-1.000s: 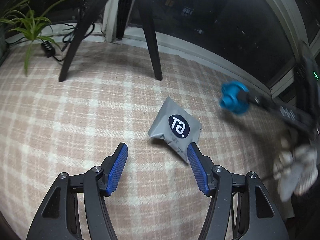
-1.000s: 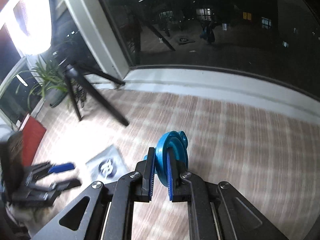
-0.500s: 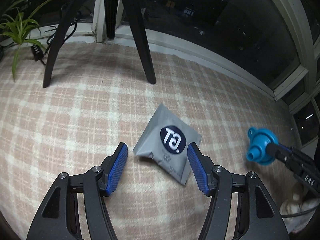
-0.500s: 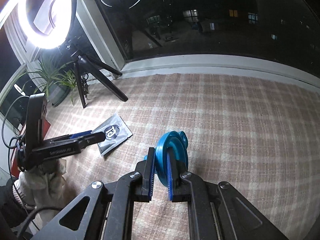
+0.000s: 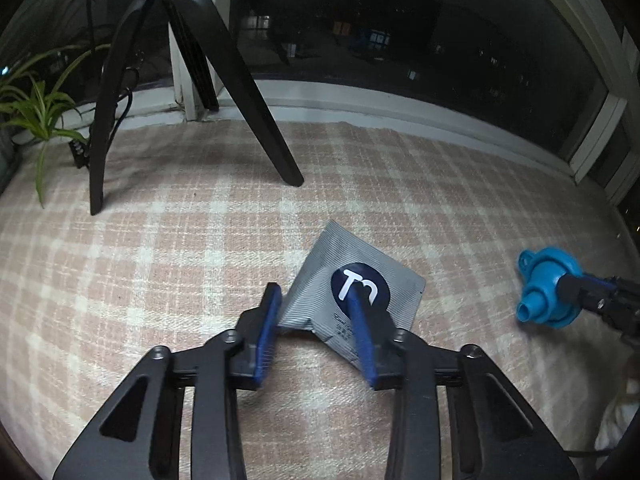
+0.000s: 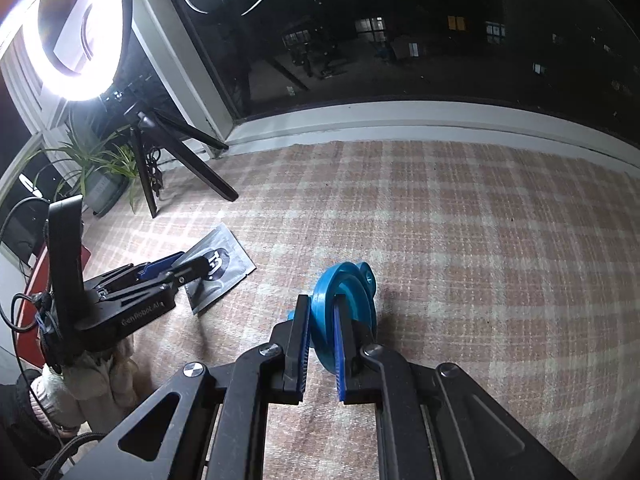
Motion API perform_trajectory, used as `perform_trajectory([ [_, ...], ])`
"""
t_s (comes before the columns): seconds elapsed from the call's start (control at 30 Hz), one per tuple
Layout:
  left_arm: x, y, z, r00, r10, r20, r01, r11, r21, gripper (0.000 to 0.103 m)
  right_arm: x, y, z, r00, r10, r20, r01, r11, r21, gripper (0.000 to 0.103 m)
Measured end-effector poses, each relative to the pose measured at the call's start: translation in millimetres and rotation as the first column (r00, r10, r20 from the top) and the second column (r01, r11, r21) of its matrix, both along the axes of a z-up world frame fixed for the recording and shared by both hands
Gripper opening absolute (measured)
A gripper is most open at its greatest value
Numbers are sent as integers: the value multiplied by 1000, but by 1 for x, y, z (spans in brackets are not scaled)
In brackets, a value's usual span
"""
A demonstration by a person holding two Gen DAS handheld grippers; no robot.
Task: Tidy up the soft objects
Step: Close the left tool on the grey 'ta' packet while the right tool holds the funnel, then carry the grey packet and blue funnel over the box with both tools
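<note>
A flat grey pouch (image 5: 384, 280) with a dark round logo lies on the plaid carpet (image 5: 160, 264). My left gripper (image 5: 314, 304) is down on the pouch's near left part, jaws closing. One pad touches its left corner, the other fingertip rests across the logo, and the edge between them buckles. The right wrist view shows the same left gripper (image 6: 180, 266) on the pouch (image 6: 236, 268). My right gripper (image 6: 320, 304) is shut on a blue rubber piece (image 6: 360, 292) with a spout and a tab, low over the carpet. In the left wrist view this blue piece (image 5: 540, 276) sits right of the pouch.
Black tripod legs (image 5: 264, 120) stand on the carpet behind the pouch, under a lit ring light (image 6: 72, 32). A potted plant (image 5: 40, 120) is at the far left by the dark window and its white sill (image 5: 360, 100). A gloved hand (image 6: 100, 376) holds the left gripper.
My left gripper moved forward onto the pouch and its jaws narrowed around the near left part. The right gripper swung in with the blue piece, then stayed still.
</note>
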State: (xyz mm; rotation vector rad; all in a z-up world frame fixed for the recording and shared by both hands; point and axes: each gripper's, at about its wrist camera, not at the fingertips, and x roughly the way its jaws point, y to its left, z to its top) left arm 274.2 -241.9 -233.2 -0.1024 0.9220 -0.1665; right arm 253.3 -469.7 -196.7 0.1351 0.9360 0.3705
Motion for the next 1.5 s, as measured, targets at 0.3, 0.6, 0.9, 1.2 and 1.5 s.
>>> perform_trajectory([
  [0.3,-16,5,5,1000,11,25,-9,997,-73,16,-2,4,-7,1000,-8,-23,8,1000,3,9],
  [0.6,-51,29,23,999,27,27,-23,993,-116,15,-17,7,-2,999,-17,-29,18,999,27,9],
  [0.9,-86,61,55,995,49,89,-39,992,-118,15,-46,27,24,1000,2,1,-2,998,55,9],
  [1.2,-136,119,104,981,103,164,-82,988,-129,15,-86,82,63,995,83,50,-85,995,47,9],
  [1.5,-196,208,142,953,201,224,-178,977,-121,15,-115,168,104,970,214,118,-219,975,37,9],
])
